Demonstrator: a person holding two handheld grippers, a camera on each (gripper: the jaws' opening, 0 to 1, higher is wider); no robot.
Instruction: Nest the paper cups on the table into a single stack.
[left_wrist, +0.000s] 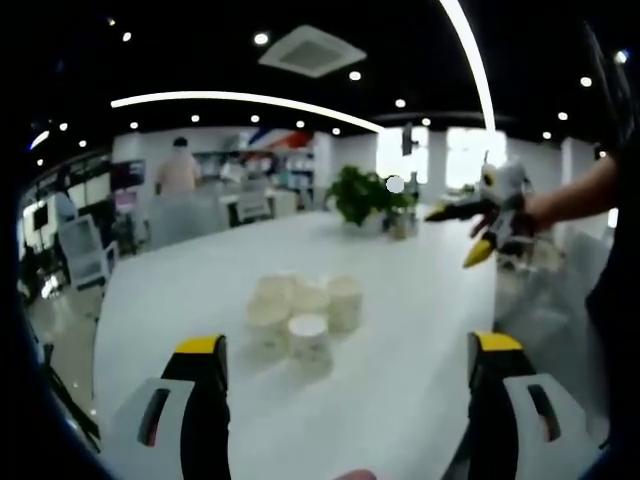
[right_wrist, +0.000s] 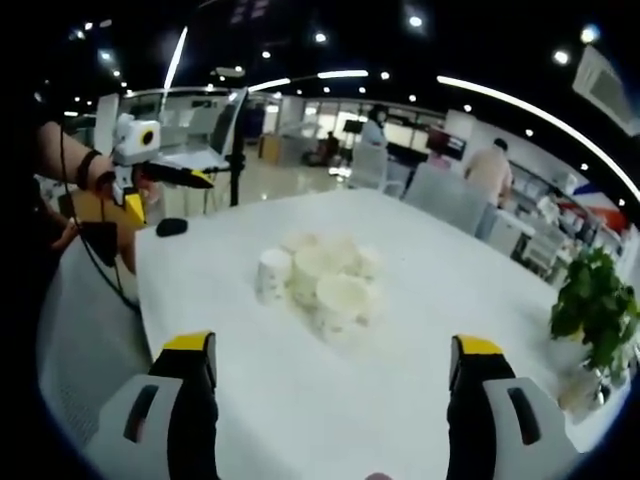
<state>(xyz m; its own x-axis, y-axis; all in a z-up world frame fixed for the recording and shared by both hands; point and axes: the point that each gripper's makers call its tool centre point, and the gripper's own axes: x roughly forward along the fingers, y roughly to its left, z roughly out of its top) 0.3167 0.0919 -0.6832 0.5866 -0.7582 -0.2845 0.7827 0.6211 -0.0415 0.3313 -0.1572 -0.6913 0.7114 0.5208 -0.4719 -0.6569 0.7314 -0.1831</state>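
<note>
Cups (left_wrist: 305, 315) huddle mid-table (left_wrist: 400, 380), nothing stacked. Left gripper (left_wrist: 345, 370) hangs wide open on the near side; right gripper (right_wrist: 330, 375) hovers opposite, jaws spread wide, both empty.

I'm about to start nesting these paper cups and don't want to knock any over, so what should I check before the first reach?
1. Left gripper open, nothing between its jaws: ok.
2. Right gripper open, nothing between its jaws: ok.
3. Paper cups grouped together on the white table, ahead of both grippers: ok.
4. Cups upright, mouths up: they look so, but blur leaves it as cannot tell.
5. Exact cup count: cannot tell, they overlap.
6. Potted plant and the small dark object stand apart from the cups: ok.
</note>
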